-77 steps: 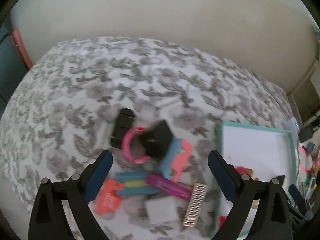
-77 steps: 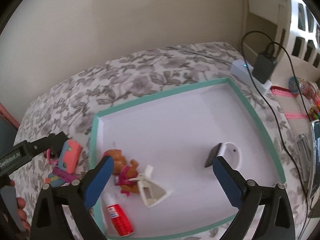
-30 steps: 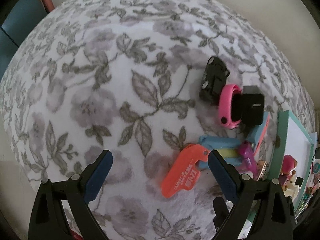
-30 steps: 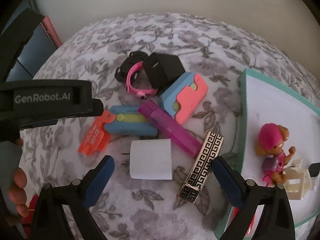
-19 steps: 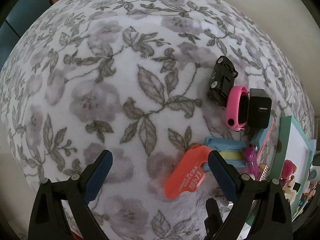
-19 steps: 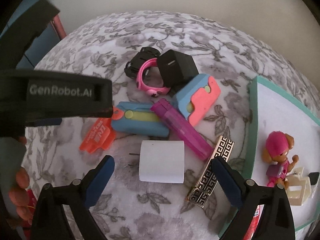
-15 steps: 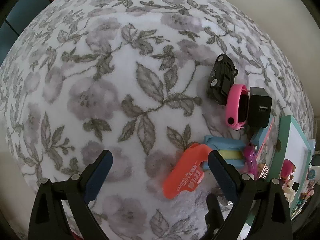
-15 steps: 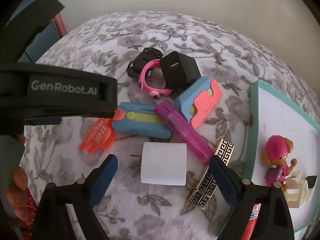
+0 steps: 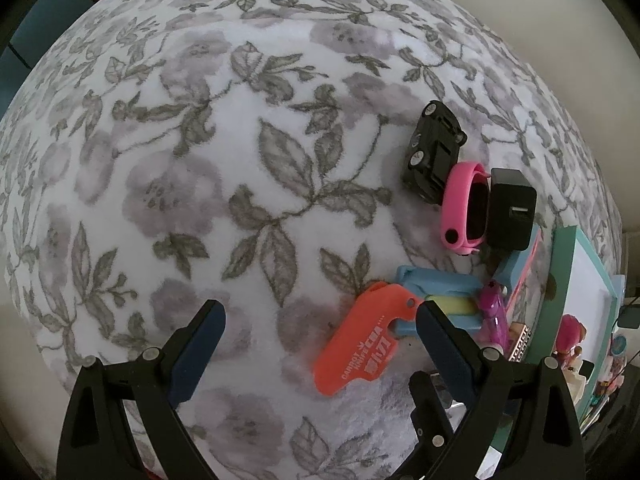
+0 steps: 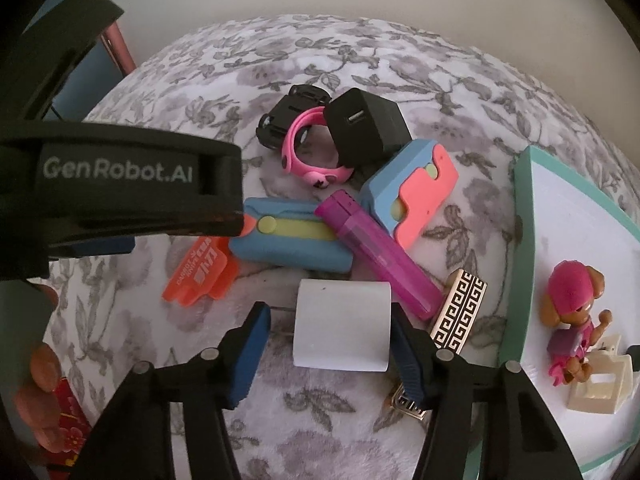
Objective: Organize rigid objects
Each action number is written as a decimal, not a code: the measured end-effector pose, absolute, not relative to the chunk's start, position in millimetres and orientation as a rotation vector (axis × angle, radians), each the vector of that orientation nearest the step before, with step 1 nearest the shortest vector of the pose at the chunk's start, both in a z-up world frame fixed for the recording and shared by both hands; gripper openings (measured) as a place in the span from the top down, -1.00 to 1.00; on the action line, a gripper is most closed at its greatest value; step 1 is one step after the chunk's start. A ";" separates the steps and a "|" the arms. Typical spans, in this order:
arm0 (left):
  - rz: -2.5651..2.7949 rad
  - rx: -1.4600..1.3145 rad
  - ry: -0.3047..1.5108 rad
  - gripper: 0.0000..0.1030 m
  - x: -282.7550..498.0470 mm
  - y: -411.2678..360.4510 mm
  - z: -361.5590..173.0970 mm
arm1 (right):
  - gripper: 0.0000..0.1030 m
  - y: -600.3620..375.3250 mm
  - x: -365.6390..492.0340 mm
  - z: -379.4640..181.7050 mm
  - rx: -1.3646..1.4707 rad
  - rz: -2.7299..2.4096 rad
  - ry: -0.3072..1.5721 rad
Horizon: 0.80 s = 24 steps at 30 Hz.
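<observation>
1. Right hand-held gripper [image 10: 326,322]: jaws closing around the white charger block [image 10: 342,324]. Right pad at the block's edge, left pad a gap off; not clamped.
2. Charger lies on the floral cloth [image 10: 400,60], nearest of the pile, just left of the teal-rimmed tray [image 10: 524,216].
3. Purple lighter [image 10: 378,252] and patterned gold bar [image 10: 458,308] just right of it; blue case [image 10: 292,236] beyond.
4. Left hand-held gripper [image 9: 320,330]: jaws apart, holding nothing, over cloth; orange carrot knife [image 9: 366,340] beside its right finger.
5. Toy dog [image 10: 572,304] in the tray.
</observation>
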<state>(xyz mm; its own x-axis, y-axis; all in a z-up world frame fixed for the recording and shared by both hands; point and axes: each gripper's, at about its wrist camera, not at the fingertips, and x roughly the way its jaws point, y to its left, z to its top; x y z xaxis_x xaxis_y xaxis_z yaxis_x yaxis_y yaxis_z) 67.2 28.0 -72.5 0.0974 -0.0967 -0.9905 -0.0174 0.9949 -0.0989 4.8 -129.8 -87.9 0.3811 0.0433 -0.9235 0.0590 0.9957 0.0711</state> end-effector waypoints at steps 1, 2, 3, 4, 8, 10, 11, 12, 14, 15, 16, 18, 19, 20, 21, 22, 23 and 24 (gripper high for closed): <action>-0.062 -0.091 1.474 -0.87 67.1 26.8 -73.0 | -0.20 -130.1 4.8 -87.7 0.099 -0.010 1.182; -0.066 -0.089 1.476 -0.87 67.3 25.7 -73.6 | -0.20 -130.5 4.8 -87.5 0.102 -0.010 1.184; -0.071 -0.087 1.477 -0.87 67.3 24.9 -73.9 | -0.20 -131.0 4.9 -87.2 0.108 -0.011 1.186; -0.075 -0.087 1.478 -0.87 67.0 23.2 -74.5 | -0.20 -132.4 4.3 -86.6 0.115 -0.013 1.188; -0.099 -0.099 1.494 -0.87 67.0 16.9 -79.1 | -0.19 -141.3 5.2 -81.3 0.150 -0.012 1.180; -0.109 -0.098 1.498 -0.87 66.3 13.0 -81.1 | -0.19 -144.6 4.1 -77.3 0.163 -0.018 1.175; -0.112 -0.094 1.499 -0.87 66.0 10.7 -81.7 | -0.19 -146.3 3.9 -75.8 0.169 -0.022 1.174; -0.117 -0.090 1.499 -0.87 65.4 8.0 -82.5 | -0.19 -148.9 3.6 -74.3 0.178 -0.026 1.172; -0.129 -0.079 1.502 -0.87 64.1 0.2 -84.6 | -0.19 -150.9 2.6 -72.4 0.187 -0.030 1.170; -0.136 -0.072 1.504 -0.87 64.4 -3.5 -85.8 | -0.19 -152.9 2.3 -71.2 0.191 -0.036 1.168; -0.143 -0.064 1.505 -0.87 63.8 -8.2 -86.8 | -0.19 -154.5 1.9 -70.0 0.196 -0.039 1.166; -0.161 -0.063 1.507 -0.87 63.9 -15.0 -88.3 | -0.19 -158.1 1.0 -66.7 0.217 -0.040 1.158; -0.173 -0.067 1.512 -0.87 64.9 -18.3 -88.9 | -0.19 -160.3 0.3 -64.1 0.224 -0.042 1.150; -0.186 -0.073 1.515 -0.87 65.6 -22.4 -89.3 | -0.19 -161.9 -0.3 -62.0 0.228 -0.043 1.145; -0.199 -0.079 1.515 -0.87 65.5 -26.7 -89.5 | -0.19 -164.0 -1.2 -59.4 0.230 -0.047 1.139; -0.209 -0.081 1.514 -0.87 65.3 -30.6 -89.5 | -0.19 -165.7 -1.1 -57.8 0.231 -0.051 1.136; -0.222 -0.080 1.512 -0.87 65.1 -36.2 -89.5 | -0.19 -168.0 -2.0 -56.0 0.236 -0.056 1.133; -0.229 -0.078 1.510 -0.87 65.2 -40.2 -89.7 | -0.19 -169.9 -2.1 -55.0 0.241 -0.058 1.132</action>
